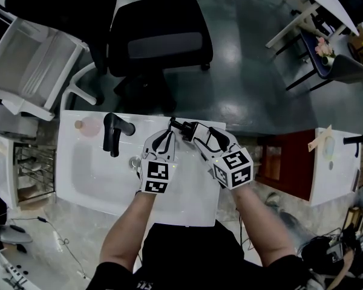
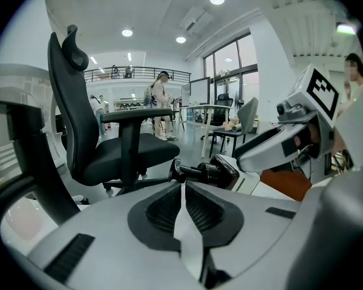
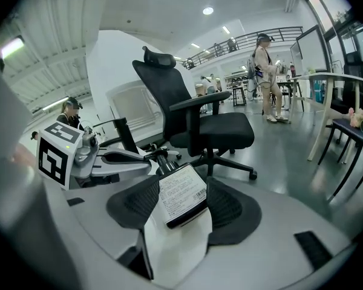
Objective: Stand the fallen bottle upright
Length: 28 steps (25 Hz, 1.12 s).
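Note:
The bottle [image 3: 180, 195] is black with a white printed label and a black pump. It lies along my right gripper [image 3: 183, 189], pump end away, and the pads press on both its sides. In the head view only the bottle's pump [image 1: 181, 127] shows past the right gripper [image 1: 192, 133], at the back edge of the white sink top [image 1: 78, 183]. My left gripper [image 2: 183, 189] is shut with nothing between its pads. The bottle's pump nozzle [image 2: 196, 171] sits just beyond its tips; whether they touch I cannot tell. The left gripper [image 1: 169, 125] is beside the right one.
A black faucet [image 1: 114, 133] stands at the basin's back, a pale pink round thing [image 1: 92, 125] to its left. A black office chair [image 1: 160, 38] and a white chair [image 1: 30, 62] stand just behind the sink top. A second white unit [image 1: 336, 165] is at the right.

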Each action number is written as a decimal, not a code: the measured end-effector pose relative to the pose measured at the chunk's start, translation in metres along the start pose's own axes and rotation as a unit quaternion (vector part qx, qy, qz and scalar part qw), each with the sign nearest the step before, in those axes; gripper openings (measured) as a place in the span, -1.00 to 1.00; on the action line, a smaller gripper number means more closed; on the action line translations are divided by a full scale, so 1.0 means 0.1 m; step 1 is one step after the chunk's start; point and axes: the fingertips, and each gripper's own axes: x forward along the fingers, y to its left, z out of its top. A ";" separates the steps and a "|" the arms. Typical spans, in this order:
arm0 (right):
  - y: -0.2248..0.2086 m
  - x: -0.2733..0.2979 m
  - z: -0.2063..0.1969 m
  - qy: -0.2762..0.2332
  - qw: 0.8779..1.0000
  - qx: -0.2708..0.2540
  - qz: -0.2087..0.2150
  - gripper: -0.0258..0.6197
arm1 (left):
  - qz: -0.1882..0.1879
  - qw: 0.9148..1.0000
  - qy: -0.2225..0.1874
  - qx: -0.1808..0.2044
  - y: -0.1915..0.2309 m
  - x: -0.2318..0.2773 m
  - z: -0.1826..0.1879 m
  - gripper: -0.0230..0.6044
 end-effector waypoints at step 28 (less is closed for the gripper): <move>0.06 0.12 -0.09 0.033 0.999 0.010 -0.002 -0.06 | 0.008 1.000 0.023 0.017 0.21 0.12 -0.27 -0.71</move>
